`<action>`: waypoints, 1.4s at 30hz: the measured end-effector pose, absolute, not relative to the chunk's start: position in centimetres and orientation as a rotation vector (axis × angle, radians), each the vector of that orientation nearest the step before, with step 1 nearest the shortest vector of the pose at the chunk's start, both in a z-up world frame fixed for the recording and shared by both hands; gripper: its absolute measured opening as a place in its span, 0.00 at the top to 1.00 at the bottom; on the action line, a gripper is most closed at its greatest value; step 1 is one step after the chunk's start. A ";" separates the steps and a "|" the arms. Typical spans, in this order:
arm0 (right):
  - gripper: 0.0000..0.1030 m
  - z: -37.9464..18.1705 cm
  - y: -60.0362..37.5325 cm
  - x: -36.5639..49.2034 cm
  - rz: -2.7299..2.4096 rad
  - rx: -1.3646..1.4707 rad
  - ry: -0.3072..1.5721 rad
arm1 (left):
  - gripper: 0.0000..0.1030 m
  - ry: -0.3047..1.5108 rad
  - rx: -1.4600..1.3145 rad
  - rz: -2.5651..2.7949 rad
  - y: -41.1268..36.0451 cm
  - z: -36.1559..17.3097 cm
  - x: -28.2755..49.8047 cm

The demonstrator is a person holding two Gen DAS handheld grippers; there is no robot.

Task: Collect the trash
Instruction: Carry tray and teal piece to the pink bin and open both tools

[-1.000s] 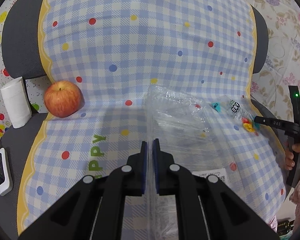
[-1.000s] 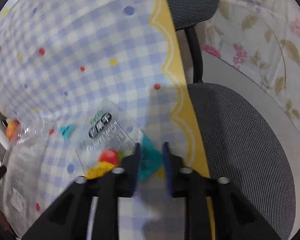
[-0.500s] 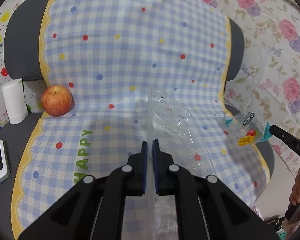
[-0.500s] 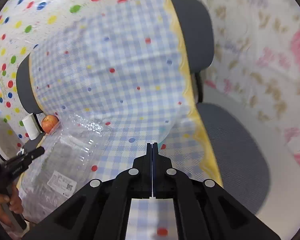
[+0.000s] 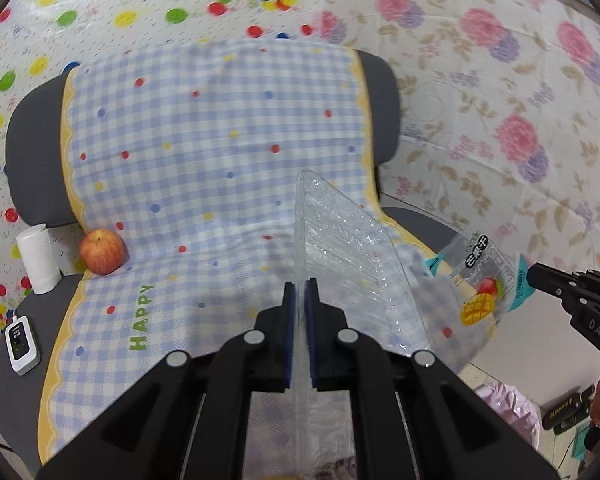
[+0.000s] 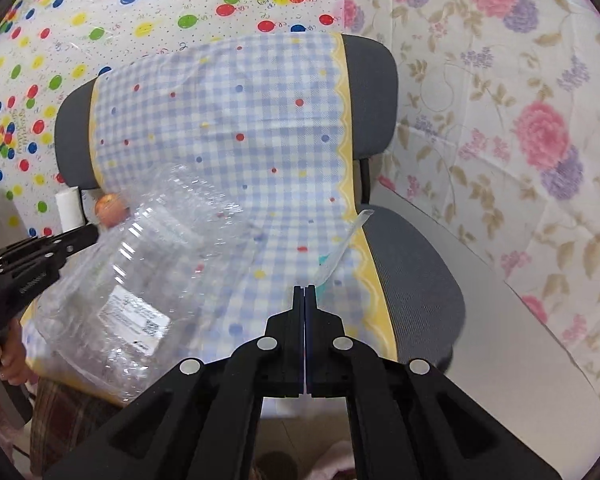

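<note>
On the checked cloth (image 5: 204, 184) covering the grey chair (image 5: 32, 152), a white roll (image 5: 36, 258) and a red apple (image 5: 102, 251) sit at the left. The left gripper (image 5: 299, 292) is clamped on the rim of a clear plastic clamshell container (image 5: 352, 264), raised off the seat; nothing shows inside it. At the right, the right gripper (image 6: 304, 294) pinches a dried-mango snack wrapper (image 5: 482, 280), held clear of the chair.

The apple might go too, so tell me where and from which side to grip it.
Grip the apple across its widest middle, coming from the front and above. It is round and sits upright, stem end up, against the chair back, with a white roll close beside it, so back and roll side are blocked.
</note>
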State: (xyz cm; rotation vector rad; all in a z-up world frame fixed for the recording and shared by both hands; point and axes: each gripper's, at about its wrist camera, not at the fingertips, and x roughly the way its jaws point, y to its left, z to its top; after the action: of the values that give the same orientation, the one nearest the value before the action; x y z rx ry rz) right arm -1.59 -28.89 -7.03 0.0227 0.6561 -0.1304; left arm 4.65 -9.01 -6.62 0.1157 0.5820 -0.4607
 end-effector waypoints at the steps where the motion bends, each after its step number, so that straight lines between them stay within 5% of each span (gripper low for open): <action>1: 1.00 -7.0 -28.9 -2.3 -0.137 0.022 0.657 | 0.97 0.577 0.122 -0.470 -9.3 -6.7 4.0; 22: 1.00 -10.5 -30.8 -22.9 -0.425 0.090 0.745 | 0.96 0.601 0.342 -0.780 -19.2 -12.4 -10.5; 42: 0.97 -17.0 -35.0 -24.9 -0.420 0.194 0.913 | 0.92 0.794 0.457 -0.872 -26.1 -18.2 -10.4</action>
State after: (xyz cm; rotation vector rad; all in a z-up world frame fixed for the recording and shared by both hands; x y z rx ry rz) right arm -24.87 -35.03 -17.05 0.1936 0.9133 -0.4196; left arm -10.36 -26.14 -18.15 0.4574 0.7936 -0.8719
